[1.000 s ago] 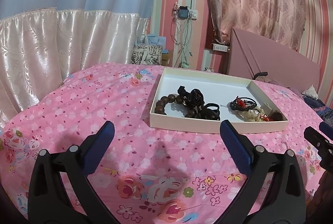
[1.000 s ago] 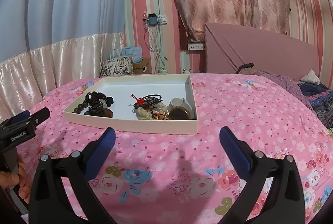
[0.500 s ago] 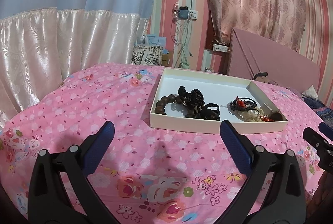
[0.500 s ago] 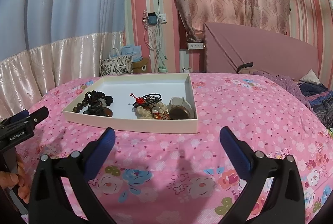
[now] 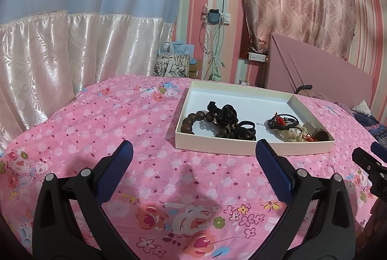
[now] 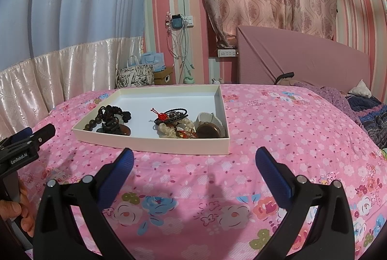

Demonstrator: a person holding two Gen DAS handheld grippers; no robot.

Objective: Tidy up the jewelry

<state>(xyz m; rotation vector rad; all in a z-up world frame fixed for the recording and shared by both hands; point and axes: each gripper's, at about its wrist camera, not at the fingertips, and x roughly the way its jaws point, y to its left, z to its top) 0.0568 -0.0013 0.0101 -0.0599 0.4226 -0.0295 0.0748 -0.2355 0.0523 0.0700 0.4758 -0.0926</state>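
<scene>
Left gripper [image 5: 192, 153]: fingers spread wide, nothing between them, held above the bedspread [image 5: 101, 119] short of the tray [image 5: 241, 148]. Against the views of a second and half a second before, the tray sat at nearly the same place in frame; only a slight drift showed.

Right gripper [image 6: 193, 159]: fingers likewise spread wide and empty, held over the bedspread just short of the tray's near wall. Its framing had crept a little, the tray reading a touch nearer; no reach had begun.

Tray: shallow, white, open-topped, resting on the bedspread ahead of both grippers.

Contents, left group: brown bead bracelet [image 5: 193, 120] tangled with black cords [image 5: 226, 113] and dark rings [image 5: 245, 130].

Contents, right group: black cord with red knot [image 6: 169, 116], pale bead string [image 6: 173, 128], white piece [image 6: 209, 118] and round brown piece [image 6: 209, 131], packed into the near right corner. Which pieces touched within each heap could not be told.

Change noted: almost none. No piece had been lifted or shifted.

Judgement: the task stood at its start, both grippers poised. The right gripper lay nearer the right group, the left nearer the bracelet. The tangles would likely drag neighbours along when one piece was pulled.
</scene>
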